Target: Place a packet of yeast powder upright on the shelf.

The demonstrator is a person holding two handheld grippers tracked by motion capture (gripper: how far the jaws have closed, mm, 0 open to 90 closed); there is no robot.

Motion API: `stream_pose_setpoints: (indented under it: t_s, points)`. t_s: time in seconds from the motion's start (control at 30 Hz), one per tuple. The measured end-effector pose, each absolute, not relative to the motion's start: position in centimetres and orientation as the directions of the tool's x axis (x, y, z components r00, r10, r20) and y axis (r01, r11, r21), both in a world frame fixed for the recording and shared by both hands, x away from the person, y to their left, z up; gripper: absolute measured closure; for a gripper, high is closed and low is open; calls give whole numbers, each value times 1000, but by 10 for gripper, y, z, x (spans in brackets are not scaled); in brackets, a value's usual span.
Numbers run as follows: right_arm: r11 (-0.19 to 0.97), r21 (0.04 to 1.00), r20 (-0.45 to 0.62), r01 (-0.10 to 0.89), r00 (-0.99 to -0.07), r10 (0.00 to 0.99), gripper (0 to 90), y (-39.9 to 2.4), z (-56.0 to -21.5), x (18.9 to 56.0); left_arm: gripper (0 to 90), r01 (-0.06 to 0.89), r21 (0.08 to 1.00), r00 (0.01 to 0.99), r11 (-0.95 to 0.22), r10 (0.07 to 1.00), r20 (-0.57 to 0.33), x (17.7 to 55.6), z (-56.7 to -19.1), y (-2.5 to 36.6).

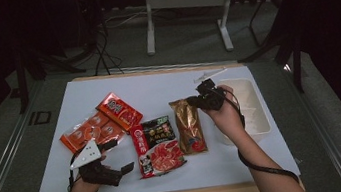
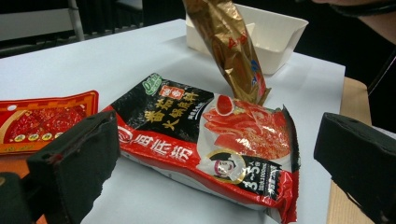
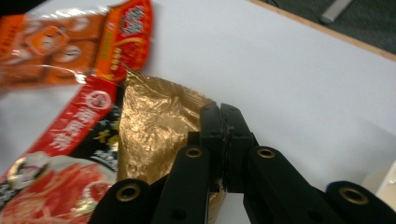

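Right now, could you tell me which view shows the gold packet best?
The left gripper view: the gold packet hangs tilted, its lower end touching the black-and-red packet. The high view shows it small, its top pinched by the right gripper. The right gripper view shows crumpled foil only.

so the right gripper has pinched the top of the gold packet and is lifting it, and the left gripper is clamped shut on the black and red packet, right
Not quite. The left gripper is open: the left gripper view shows its jaws standing wide apart, with the black and red packet lying untouched on the table beyond them. The rest holds: the right gripper is shut on the top edge of the gold packet, which hangs tilted with its lower end near the table.
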State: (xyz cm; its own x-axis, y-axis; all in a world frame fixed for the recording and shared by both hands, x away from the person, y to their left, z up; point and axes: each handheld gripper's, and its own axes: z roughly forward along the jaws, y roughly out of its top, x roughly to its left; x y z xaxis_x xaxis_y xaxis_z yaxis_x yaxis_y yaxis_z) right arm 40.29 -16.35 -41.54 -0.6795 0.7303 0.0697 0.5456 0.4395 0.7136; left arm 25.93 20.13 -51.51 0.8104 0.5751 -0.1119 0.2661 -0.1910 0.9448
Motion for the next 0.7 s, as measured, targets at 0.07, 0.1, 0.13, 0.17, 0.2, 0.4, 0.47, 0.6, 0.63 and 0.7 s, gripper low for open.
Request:
stream_pose_setpoints:
  t_s: [0.07,0.1,0.13,0.17,0.2,0.4,0.47,0.6,0.63,0.7]
  points:
    - [441,724,71,531,-693,718,894,-163,-409,397,7,269,945,809,-185,576,-117,260,-515,201]
    - [437,730,75,525,-697,713,894,-163,-407,394,7,269,945,808,-185,577,-117,260,-515,201]
    - [438,735,80,518,-708,702,894,-163,-402,391,7,269,944,810,-191,576,-114,260,-516,202]
    - [431,743,90,512,-715,693,894,-163,-399,389,7,270,944,809,-192,576,-114,260,-516,201]
    - [429,748,94,506,-721,686,895,-163,-396,386,7,270,944,810,-192,576,-114,260,-516,201]
    - [433,773,80,463,-749,658,895,-160,-380,378,7,270,943,810,-194,575,-114,260,-516,201]
    - [443,776,64,449,-754,654,895,-161,-374,381,7,269,944,810,-189,576,-115,260,-515,201]
    - [434,784,59,443,-750,658,895,-166,-364,389,7,272,944,808,-187,577,-119,260,-516,202]
    - [434,784,59,443,-750,658,895,-166,-364,389,7,272,944,808,-187,577,-119,260,-516,202]
    - [423,799,43,426,-744,667,895,-171,-352,396,7,271,943,810,-191,575,-116,261,-516,201]
